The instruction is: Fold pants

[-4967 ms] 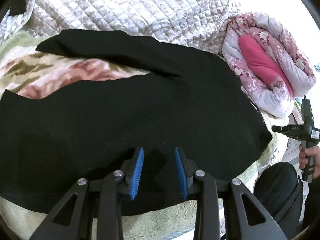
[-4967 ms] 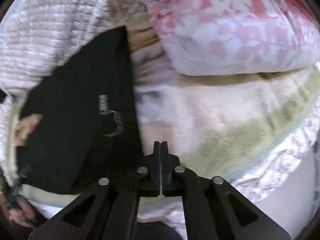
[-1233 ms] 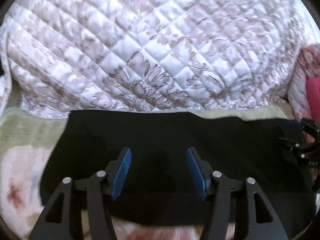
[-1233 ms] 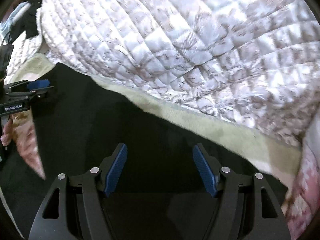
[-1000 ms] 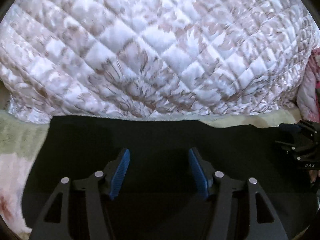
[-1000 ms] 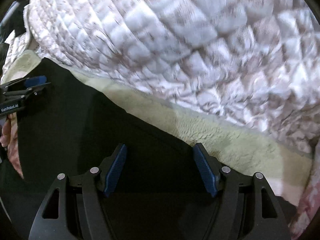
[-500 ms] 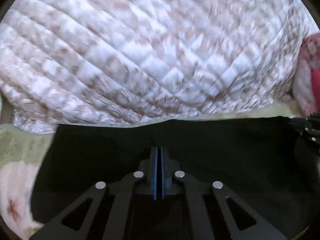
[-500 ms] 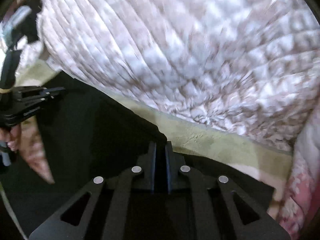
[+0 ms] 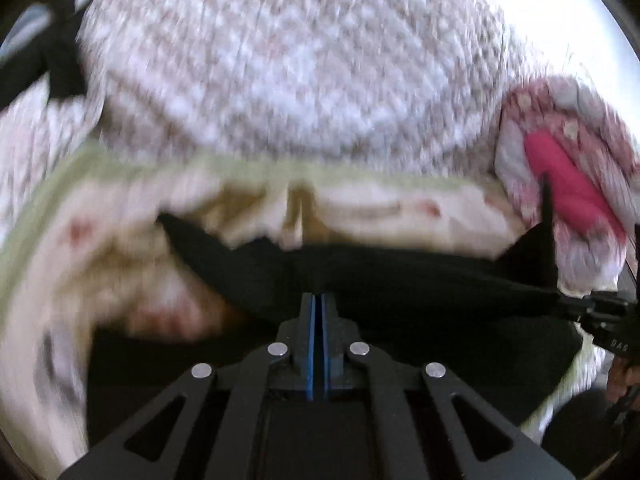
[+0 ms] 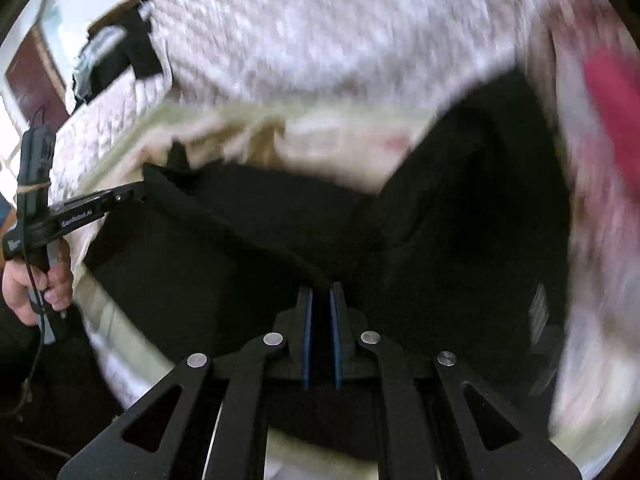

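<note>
Black pants (image 9: 400, 280) (image 10: 280, 232) lie across a patterned fleece blanket on a bed, their far edge lifted into a taut band between both grippers. My left gripper (image 9: 319, 300) is shut on that edge; in the right wrist view this left gripper (image 10: 138, 192) pinches the cloth's corner at the left. My right gripper (image 10: 320, 294) is shut on the pants' edge, black cloth between its blue pads. The right gripper (image 9: 576, 306) also shows at the right of the left wrist view, holding the band's other end. Both views are blurred by motion.
A quilted white-and-brown bedspread (image 9: 296, 64) is piled behind the pants. A pink floral rolled quilt (image 9: 568, 184) lies at the right. The fleece blanket (image 9: 120, 264) spreads under the pants. A person's hand (image 10: 36, 284) grips the left tool's handle.
Both grippers closed on the far edge of the pants, then pulled it up and back toward the near side. The bedspread has receded and the fleece blanket now shows beyond the lifted edge.
</note>
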Demonstrator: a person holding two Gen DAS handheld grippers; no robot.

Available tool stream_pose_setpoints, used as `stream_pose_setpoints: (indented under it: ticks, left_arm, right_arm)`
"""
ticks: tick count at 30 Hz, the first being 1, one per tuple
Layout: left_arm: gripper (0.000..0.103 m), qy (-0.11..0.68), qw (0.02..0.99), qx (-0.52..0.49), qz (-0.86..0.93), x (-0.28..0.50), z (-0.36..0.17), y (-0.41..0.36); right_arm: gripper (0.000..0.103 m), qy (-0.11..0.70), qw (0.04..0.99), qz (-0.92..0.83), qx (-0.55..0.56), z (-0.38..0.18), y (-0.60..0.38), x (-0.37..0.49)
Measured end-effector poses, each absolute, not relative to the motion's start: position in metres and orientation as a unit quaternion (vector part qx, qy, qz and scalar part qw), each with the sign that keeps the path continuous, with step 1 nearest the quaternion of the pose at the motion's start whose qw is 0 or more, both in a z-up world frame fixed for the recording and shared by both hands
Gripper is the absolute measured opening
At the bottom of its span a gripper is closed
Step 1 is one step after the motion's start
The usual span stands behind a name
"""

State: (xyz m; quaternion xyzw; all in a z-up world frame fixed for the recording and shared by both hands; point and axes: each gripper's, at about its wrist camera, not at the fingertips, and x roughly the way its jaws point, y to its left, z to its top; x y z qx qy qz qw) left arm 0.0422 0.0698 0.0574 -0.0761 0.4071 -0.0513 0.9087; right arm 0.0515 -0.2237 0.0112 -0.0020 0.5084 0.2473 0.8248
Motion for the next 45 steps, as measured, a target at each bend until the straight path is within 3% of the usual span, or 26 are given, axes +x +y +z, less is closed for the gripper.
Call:
stream_pose_setpoints:
  ticks: [6,12,14,19,28,30,32,41,45]
  left_arm:
    - [0.004,0.477,0.872,-0.104,-0.032,-0.008,0.01,0.073]
    - [0.01,0.446,0.889,-0.099,-0.018,-0.023,0.032,0.083]
    - [0.029,0.435,0.895,-0.094,-0.016,-0.013,0.039,0.083]
    - [0.047,0.425,0.9,-0.091,-0.011,0.028,0.041,0.079]
    - [0.052,0.451,0.892,-0.023,0.021,0.091,0.002,0.053]
    - [0.05,0.446,0.894,-0.015,0.026,0.094,0.001,0.052]
    - [0.007,0.443,0.895,-0.009,0.046,0.092,0.003,0.057]
    - [0.005,0.36,0.92,-0.125,0.09,0.001,0.044,0.115]
    - [0.009,0.379,0.905,-0.163,0.105,-0.025,0.031,0.132]
  right_arm:
    - [0.01,0.55,0.804,0.22,0.051,-0.01,-0.236,0.026]
    - [0.051,0.501,0.838,0.195,0.093,0.013,-0.256,0.024]
    - [0.051,0.494,0.844,0.18,0.106,0.015,-0.264,0.029]
    - [0.051,0.485,0.852,0.146,0.133,0.015,-0.278,0.034]
    - [0.052,0.498,0.843,0.137,0.146,-0.002,-0.287,0.039]
    - [0.052,0.499,0.843,0.14,0.146,-0.004,-0.286,0.042]
    - [0.052,0.497,0.843,0.141,0.149,-0.004,-0.286,0.042]
    - [0.052,0.495,0.84,0.133,0.176,-0.001,-0.293,0.035]
    - [0.052,0.503,0.834,0.121,0.192,-0.004,-0.295,0.033]
